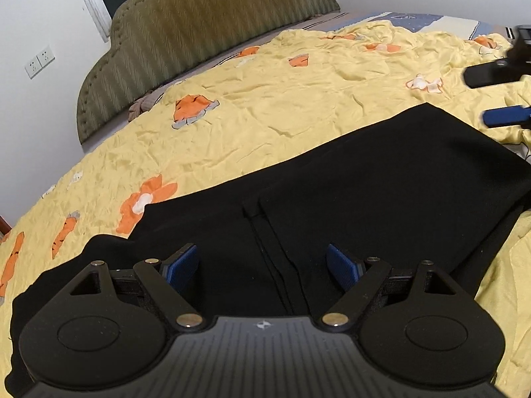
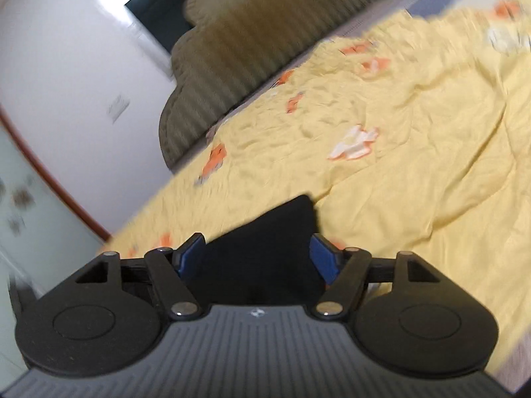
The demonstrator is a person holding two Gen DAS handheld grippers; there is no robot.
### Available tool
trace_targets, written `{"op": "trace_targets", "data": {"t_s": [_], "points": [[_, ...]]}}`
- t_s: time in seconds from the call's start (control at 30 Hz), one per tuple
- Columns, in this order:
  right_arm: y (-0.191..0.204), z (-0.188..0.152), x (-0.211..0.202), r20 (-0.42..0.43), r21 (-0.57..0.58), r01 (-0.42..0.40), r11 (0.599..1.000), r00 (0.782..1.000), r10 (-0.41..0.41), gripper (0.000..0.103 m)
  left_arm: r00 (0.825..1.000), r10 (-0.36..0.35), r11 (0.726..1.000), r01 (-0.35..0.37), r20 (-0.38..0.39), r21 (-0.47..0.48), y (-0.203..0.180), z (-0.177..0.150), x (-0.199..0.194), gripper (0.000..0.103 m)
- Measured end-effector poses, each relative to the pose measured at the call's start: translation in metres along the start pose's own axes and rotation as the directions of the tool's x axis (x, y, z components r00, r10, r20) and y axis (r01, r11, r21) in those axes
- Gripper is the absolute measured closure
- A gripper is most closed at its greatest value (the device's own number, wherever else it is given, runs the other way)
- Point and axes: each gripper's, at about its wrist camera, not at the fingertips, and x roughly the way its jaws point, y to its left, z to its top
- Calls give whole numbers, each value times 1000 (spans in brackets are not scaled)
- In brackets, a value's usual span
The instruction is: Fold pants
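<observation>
Pants [image 1: 365, 182] lie beneath both wide-spread, empty tools: left tool [image 1: 262, 265], right tool [image 2: 257, 255].

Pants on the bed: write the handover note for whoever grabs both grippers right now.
Left gripper: open, empty, over the pants.
Right gripper: open, empty, a pants corner showing between its fingers; view blurred.
Pants: black, lying flat on the yellow floral quilt, one layer already folded over another.
Left: further folding, if wanted; neither gripper grips fabric.
</observation>
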Motion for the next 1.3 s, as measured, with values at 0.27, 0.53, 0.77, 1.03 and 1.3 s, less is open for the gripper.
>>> {"op": "trace_targets", "data": {"t_s": [0.27, 0.53, 0.77, 1.03, 1.3], "points": [[-69, 21, 49, -91, 263, -61, 963, 992, 88, 60, 1000, -16, 999, 16, -11, -35, 5, -1, 2, 16], [-54, 3, 42, -194, 205, -147, 968, 963, 187, 56, 1000, 2, 1000, -1, 2, -20, 0, -1, 4, 13], [-45, 2, 48, -237, 145, -63, 987, 967, 96, 92, 999, 21, 995, -18, 26, -93, 19, -4, -11, 12], [-13, 4, 28, -134, 158, -90, 983, 985, 112, 95, 979, 200, 957, -204, -42, -208, 96, -49, -29, 12], [41, 10, 17, -70, 147, -129, 981, 988, 140, 95, 982, 167, 944, -186, -89, -274, 125, -58, -24, 10]]}}
